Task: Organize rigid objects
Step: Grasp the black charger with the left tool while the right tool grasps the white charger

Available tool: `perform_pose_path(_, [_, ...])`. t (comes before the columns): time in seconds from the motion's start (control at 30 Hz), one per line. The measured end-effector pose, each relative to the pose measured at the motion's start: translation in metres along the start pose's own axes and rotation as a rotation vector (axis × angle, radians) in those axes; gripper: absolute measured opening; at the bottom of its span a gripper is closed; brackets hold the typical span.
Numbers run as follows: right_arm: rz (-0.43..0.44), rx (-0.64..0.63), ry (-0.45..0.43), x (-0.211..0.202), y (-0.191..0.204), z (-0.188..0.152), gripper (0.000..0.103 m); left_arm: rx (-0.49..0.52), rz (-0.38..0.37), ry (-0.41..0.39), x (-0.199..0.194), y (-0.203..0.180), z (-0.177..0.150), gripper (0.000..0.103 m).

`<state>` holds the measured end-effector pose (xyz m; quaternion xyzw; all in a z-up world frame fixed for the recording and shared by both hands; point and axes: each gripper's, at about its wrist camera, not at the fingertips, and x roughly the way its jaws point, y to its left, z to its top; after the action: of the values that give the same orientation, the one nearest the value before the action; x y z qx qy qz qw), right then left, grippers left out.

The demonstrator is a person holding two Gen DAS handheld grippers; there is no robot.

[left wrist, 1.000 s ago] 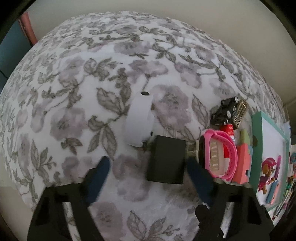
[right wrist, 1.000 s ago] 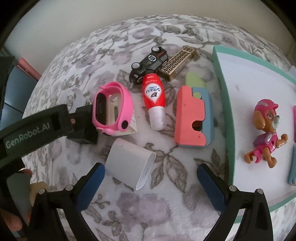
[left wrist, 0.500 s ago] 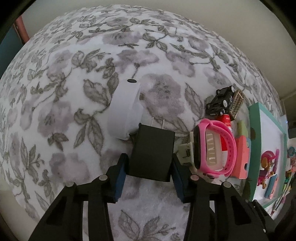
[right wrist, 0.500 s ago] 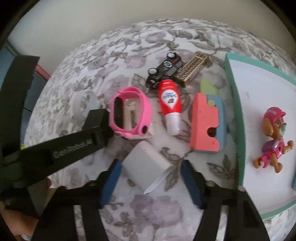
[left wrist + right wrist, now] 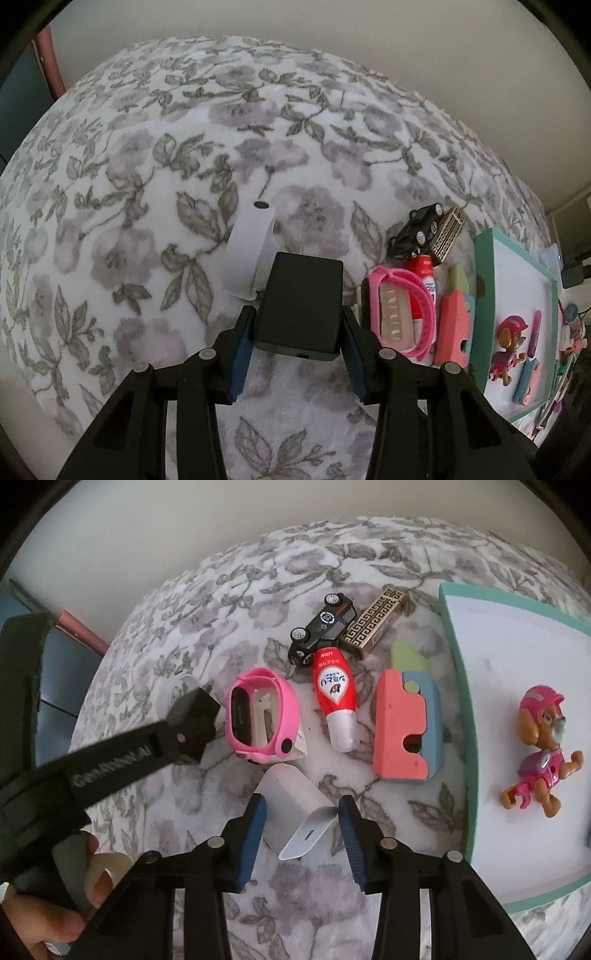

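My left gripper (image 5: pixel 297 323) is shut on a black charger block (image 5: pixel 299 306), its blue pads pressed on both sides, and holds it a little above the floral cloth. In the right wrist view the black charger block (image 5: pixel 194 709) shows at the left, at the tip of that gripper. My right gripper (image 5: pixel 301 812) points steeply down. Its jaws are closing on a white charger block (image 5: pixel 291 805), which lies tilted on the cloth with both pads against its sides.
A pink watch (image 5: pixel 258 716), red tube (image 5: pixel 334 686), black toy car (image 5: pixel 325 624), gold patterned box (image 5: pixel 375 624) and coral-and-blue block (image 5: pixel 402 723) lie close together. A green-rimmed tray (image 5: pixel 458 686) at the right holds a pup figure (image 5: pixel 543 738). A white rounded object (image 5: pixel 247 254) lies behind the black block.
Both grippers went from wide open to closed, the left on the black block, the right on the white block. The left has raised its block slightly off the cloth.
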<state>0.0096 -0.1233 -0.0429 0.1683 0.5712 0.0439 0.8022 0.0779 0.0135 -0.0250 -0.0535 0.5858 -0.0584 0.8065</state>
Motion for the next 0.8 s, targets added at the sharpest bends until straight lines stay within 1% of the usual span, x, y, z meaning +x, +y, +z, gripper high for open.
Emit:
perform_pose_path(0.17, [0.031, 0.021, -0.003, -0.005, -0.006, 0.001, 0.037, -0.002, 0.006, -0.005, -0.001, 0.0, 0.001, 0.046])
perform_pose_path(0.5, [0.048, 0.037, -0.014, -0.008, -0.011, -0.001, 0.038, -0.009, 0.021, 0.027, 0.011, 0.001, -0.005, 0.046])
perform_pose_path(0.6, [0.028, 0.031, -0.004, -0.006, -0.012, -0.003, 0.044, -0.019, 0.023, 0.038, 0.014, 0.003, -0.006, 0.046])
perform_pose_path(0.63, [0.024, 0.028, 0.002, -0.005, -0.012, -0.004, 0.052, -0.023, 0.022, 0.038, 0.014, 0.004, -0.006, 0.046])
perform_pose_path(0.67, [0.02, 0.025, 0.007, -0.004, -0.012, -0.005, 0.057, -0.024, 0.021, 0.038, 0.014, 0.004, -0.006, 0.046])
perform_pose_path(0.73, [0.02, 0.021, 0.013, -0.002, -0.011, -0.005, 0.059, -0.023, 0.019, 0.038, 0.014, 0.004, -0.006, 0.046])
perform_pose_path(0.8, [0.02, 0.01, 0.017, 0.0, -0.009, -0.006, 0.064, -0.023, 0.019, 0.04, 0.014, 0.004, -0.006, 0.046])
